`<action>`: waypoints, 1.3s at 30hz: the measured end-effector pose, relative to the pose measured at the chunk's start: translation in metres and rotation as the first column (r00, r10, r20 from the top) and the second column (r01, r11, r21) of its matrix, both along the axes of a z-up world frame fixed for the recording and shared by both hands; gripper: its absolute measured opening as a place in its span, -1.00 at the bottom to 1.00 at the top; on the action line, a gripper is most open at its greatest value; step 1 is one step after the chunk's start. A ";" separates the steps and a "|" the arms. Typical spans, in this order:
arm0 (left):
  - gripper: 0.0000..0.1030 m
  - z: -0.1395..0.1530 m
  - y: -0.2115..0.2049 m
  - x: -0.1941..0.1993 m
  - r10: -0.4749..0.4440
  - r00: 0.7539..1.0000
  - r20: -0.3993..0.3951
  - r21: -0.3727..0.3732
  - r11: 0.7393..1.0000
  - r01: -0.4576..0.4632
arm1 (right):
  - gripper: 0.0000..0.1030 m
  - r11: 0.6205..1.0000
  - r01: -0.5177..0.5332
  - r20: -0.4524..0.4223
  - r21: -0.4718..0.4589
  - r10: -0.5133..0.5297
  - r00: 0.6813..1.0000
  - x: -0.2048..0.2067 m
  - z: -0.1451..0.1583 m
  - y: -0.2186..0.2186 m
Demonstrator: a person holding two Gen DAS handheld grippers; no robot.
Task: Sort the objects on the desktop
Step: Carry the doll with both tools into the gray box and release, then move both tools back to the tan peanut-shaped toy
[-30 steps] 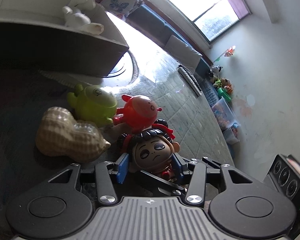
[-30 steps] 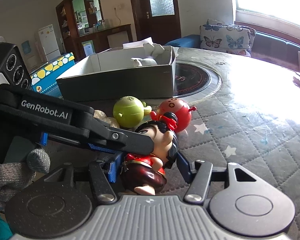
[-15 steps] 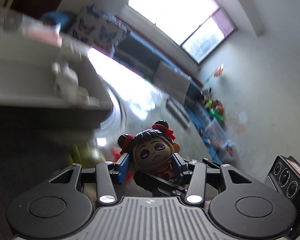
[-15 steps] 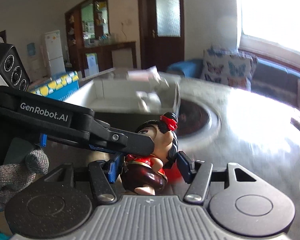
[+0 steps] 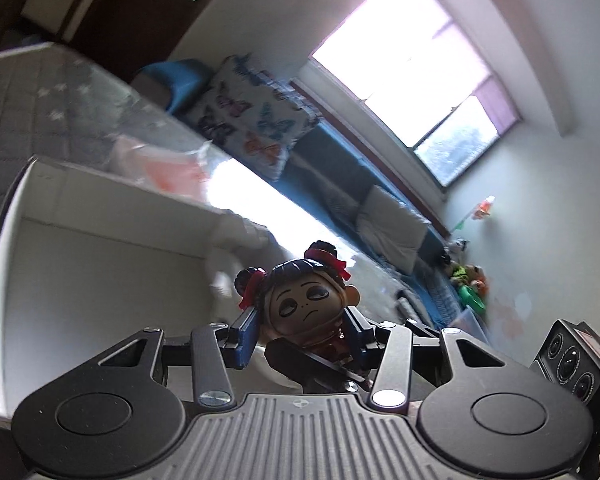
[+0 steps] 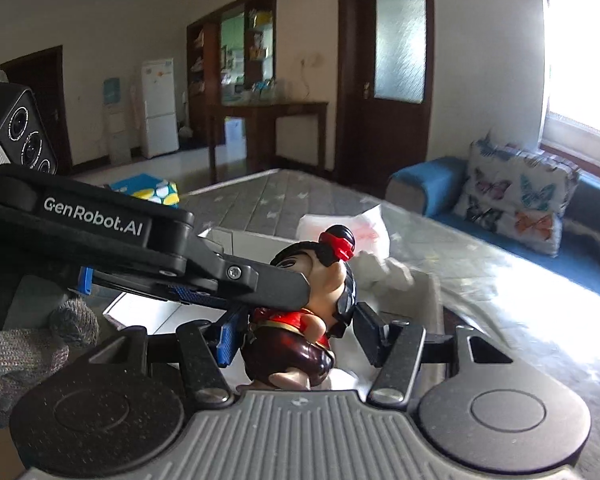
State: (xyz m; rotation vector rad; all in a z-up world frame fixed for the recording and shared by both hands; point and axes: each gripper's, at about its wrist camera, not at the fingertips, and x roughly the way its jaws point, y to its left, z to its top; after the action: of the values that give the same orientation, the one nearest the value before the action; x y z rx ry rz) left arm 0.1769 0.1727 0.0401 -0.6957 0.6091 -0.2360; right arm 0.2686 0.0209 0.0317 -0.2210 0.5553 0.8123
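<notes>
With both tongs, left (image 5: 300,330) and right (image 6: 296,332), pinching the doll (image 5: 306,308), lower together into the white box (image 5: 100,272) before letting go.

Pale plain walls (image 6: 140,20), big bright window (image 5: 412,76) blown out with daylight. Below it, blue sofa (image 6: 428,184) carrying butterfly-print cushion (image 6: 516,200). Dark wooden door (image 6: 384,80) with frosted glass pane, dark wood shelving unit (image 6: 236,52) beside it, wooden side table (image 6: 268,116) in front. White fridge (image 6: 158,108) against far wall, second dark doorway (image 6: 32,96) further left. Grey quilted star-pattern table cover (image 6: 284,196) under glossy glare. Small toys (image 5: 468,276) heaped by right wall, blurred.
</notes>
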 end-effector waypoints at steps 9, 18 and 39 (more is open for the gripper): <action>-0.06 -0.038 0.022 0.036 0.012 0.991 -0.135 -0.030 0.999 -0.016 | 0.14 0.998 -0.029 -0.150 -0.049 0.022 0.988 0.044 -0.034 0.021; -0.08 -0.052 0.030 0.045 0.028 0.978 -0.206 -0.032 0.999 -0.035 | 0.12 0.990 -0.052 -0.202 -0.133 0.024 0.979 0.049 -0.054 0.029; -0.08 -0.014 0.002 -0.009 0.019 0.996 -0.093 0.075 0.997 -0.012 | 0.54 1.000 0.018 -0.066 -0.017 -0.019 0.998 -0.004 -0.012 -0.015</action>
State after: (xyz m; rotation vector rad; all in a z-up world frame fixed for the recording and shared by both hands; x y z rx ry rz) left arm 0.1680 0.1744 0.0264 -0.6416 0.6980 -0.1661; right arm 0.2642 0.0054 0.0201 -0.2039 0.6255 0.7998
